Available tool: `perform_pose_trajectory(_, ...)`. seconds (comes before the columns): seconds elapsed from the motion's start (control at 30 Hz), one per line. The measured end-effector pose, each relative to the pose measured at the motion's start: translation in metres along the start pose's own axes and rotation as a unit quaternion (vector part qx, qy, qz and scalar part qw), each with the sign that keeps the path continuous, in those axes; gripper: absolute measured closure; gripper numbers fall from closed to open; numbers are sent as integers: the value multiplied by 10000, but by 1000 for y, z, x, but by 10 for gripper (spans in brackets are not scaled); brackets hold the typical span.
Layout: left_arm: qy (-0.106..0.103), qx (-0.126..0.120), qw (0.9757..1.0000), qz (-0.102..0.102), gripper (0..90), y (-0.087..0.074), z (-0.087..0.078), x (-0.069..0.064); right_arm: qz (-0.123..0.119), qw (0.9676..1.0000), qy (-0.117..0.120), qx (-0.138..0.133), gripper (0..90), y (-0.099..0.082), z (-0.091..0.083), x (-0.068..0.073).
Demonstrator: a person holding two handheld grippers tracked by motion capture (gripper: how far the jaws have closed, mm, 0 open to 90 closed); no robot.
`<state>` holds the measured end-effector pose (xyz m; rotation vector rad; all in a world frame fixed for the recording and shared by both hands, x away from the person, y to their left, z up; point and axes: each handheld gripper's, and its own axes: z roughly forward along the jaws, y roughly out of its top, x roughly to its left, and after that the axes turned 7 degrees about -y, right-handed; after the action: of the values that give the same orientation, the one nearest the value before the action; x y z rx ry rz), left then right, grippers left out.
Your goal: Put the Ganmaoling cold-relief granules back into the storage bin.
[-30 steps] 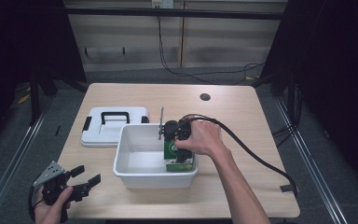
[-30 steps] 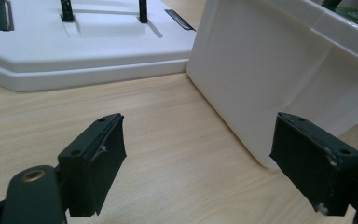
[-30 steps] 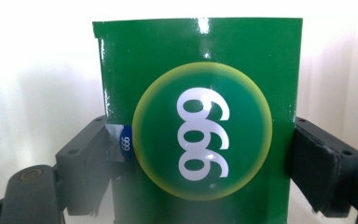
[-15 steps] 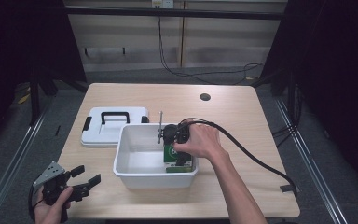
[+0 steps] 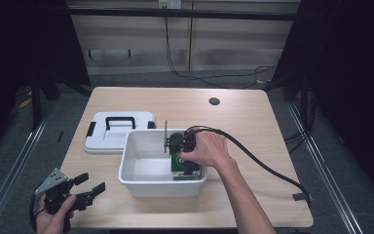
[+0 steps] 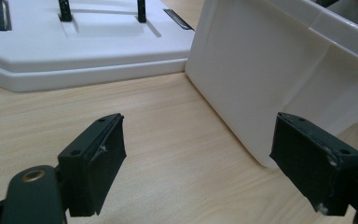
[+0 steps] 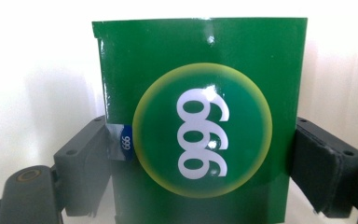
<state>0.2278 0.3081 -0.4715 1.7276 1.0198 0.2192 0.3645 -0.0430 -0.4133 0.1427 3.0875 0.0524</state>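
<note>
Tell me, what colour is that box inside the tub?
Green box with white 999 in a yellow-edged circle; right gripper view shows it best.

Green box (image 7: 200, 140): bottom cut off by picture edge.
Lid (image 6: 84, 42): far end cut off.

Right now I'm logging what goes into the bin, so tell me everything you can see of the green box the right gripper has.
The green box is a glossy carton, probably card, with a yellow-edged green circle printed with white "999" turned sideways, and a small blue-and-grey sticker at one edge. It stands inside the white bin, near its right end, and looks undamaged. The right gripper is shut on it, one of its black fingers pressing each side. Whether its base touches the bin floor cannot be told.
</note>
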Motion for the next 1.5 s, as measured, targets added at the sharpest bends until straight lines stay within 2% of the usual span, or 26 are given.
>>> perform_pose_trajectory(0.17,7,12,10000,19,172,0,0,0,-18,9999,-81,64,137,0,2,1)
perform_pose_trajectory(0.27,8,15,10000,7,172,0,0,0,26,9999,-60,155,133,2,3,0)
perform_pose_trajectory(0.57,2,14,10000,9,172,0,0,0,73,9999,-11,145,131,1,2,-1)
perform_pose_trajectory(0.67,34,38,10000,9,172,0,0,1,121,9999,-68,37,131,-1,-4,-1)
perform_pose_trajectory(0.97,17,57,10000,6,172,0,1,1,129,9999,-59,-4,136,-5,-14,-2)
perform_pose_trajectory(1.27,21,35,10000,-28,172,0,1,2,171,9997,-55,-159,137,-8,-21,-3)
perform_pose_trajectory(1.5,-2,31,10000,2,172,1,2,1,234,9989,-59,-399,139,-12,-28,-2)
